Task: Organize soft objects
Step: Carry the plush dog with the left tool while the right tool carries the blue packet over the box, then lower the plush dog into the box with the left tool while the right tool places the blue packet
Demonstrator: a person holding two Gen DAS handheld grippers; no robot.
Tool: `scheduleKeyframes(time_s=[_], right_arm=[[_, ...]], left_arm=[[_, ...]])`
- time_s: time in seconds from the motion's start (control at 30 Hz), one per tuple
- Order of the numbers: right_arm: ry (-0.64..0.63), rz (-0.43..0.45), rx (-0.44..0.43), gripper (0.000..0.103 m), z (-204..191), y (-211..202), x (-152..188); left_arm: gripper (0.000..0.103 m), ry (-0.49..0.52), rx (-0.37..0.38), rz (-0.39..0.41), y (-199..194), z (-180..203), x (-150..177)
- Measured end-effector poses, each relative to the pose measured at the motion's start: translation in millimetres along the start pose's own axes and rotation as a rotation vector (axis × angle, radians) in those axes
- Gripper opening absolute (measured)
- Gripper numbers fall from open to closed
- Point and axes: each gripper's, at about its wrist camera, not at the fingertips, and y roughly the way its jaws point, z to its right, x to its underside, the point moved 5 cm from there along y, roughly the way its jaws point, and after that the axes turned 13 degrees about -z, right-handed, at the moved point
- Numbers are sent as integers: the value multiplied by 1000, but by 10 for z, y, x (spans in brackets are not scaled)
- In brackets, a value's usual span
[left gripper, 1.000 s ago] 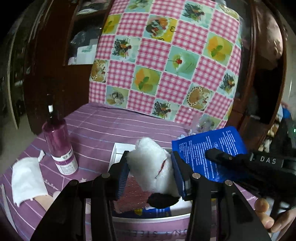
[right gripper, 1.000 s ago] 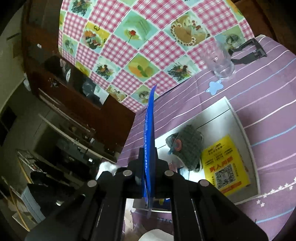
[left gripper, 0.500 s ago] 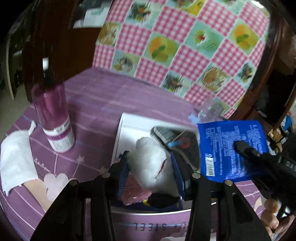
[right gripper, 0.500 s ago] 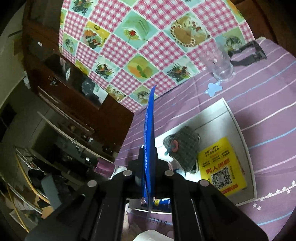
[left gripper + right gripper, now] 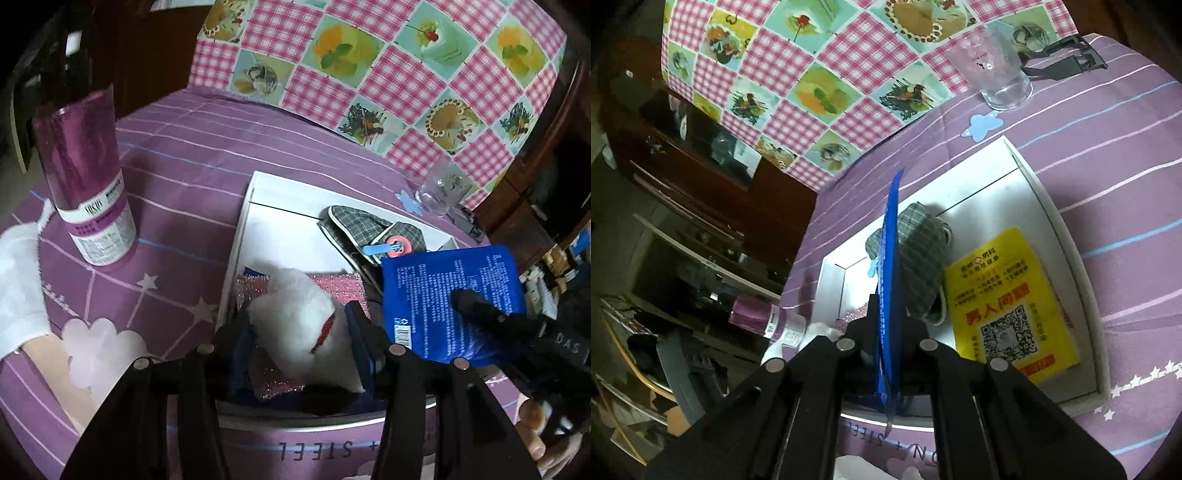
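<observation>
- Left wrist view: your left gripper has its fingers clamped on the white plush toy, held low over the near end of the white tray, above the pink sponge. Plaid pouch lies further in; purple bottle stands on the counter.
- Right wrist view: your right gripper pinches the blue packet edge-on, over the tray beside the yellow packet.
- Step looks like placing 2 items. Next: lower the toy, part the fingers, then lay the packet flat.
</observation>
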Motion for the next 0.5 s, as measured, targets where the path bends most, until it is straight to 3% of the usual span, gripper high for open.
scheduleKeyframes(time_s=[0.1,0.27,0.43,0.5], right_arm=[[-2,-17,55,7,25,32,19],[-21,-24,87,7,-4,10,17],[-35,-46,190,14,-56,-59,1],[-54,-43,248,22,-93,-118,1]], left_arm=[[53,3,22,-16,46,10,-2],[60,68,-29,1,30,110,19],[69,93,-27,36,-62,176,8],[70,99,-26,53,-132,197,-1]])
